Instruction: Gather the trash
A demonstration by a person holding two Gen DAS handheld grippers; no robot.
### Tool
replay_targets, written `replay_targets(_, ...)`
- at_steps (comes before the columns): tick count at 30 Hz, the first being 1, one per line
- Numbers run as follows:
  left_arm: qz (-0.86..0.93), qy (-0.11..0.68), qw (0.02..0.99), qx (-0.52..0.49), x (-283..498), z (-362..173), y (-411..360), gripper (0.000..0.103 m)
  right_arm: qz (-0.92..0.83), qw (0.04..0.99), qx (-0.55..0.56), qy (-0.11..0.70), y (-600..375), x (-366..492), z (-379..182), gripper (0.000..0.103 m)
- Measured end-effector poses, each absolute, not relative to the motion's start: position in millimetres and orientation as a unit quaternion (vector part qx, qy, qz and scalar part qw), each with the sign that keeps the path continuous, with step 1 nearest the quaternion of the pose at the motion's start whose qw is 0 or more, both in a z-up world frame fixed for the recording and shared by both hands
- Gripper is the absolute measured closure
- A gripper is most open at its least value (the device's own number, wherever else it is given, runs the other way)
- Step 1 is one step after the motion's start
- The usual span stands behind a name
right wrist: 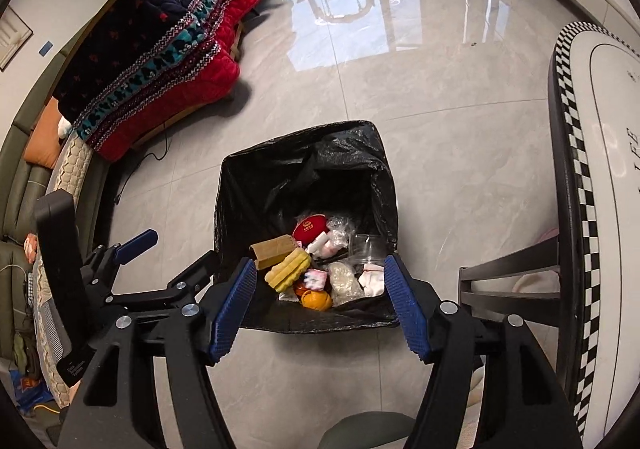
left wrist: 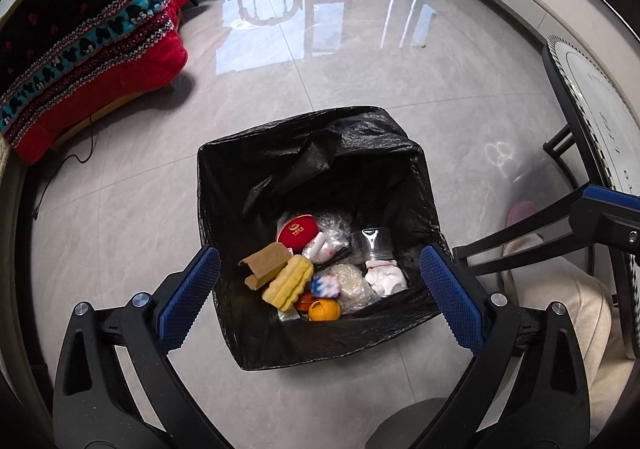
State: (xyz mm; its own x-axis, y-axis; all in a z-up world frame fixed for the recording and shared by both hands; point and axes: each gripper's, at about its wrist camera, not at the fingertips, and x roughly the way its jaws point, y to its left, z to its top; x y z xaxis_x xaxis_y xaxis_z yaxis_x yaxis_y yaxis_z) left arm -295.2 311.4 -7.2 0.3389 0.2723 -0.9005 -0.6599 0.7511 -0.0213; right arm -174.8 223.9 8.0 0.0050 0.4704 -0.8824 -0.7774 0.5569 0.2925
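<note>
The left gripper hung wide apart and empty over the lined bin, likely poised for the next pickup. Right of it, the right gripper gaped empty too, above the trash gathered at the bin's bottom.

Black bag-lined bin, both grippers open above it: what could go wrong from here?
1. The thin black bin liner has a slack near rim beside the left gripper and right gripper; fingers might snag it.
2. The dark table leg stands close on the right; a swing could hit it.
</note>
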Motion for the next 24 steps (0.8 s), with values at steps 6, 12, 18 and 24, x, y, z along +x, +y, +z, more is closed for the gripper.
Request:
replay_targets(6,0.279,0.494,0.802,-0.186,-281.9,2.8,296.2,0.006,0.448,0.707,-0.129,0.531,205.5,-167.0,21.5,0.031)
replay_targets(12,0.242,0.491,0.821,-0.162,-247.9,19.8,265.9,0.006,0.430,0.734,-0.118,0.512,170.6,-144.4,40.4,0.026)
replay_targets(18,0.200,0.491,0.837,-0.134,-205.0,33.4,228.1,0.006,0.399,0.763,-0.097,0.500,125.7,-111.8,56.0,0.022)
replay_targets(24,0.159,0.494,0.848,-0.110,-166.6,42.5,190.2,0.006,0.364,0.787,-0.083,0.492,81.3,-80.5,64.9,0.020)
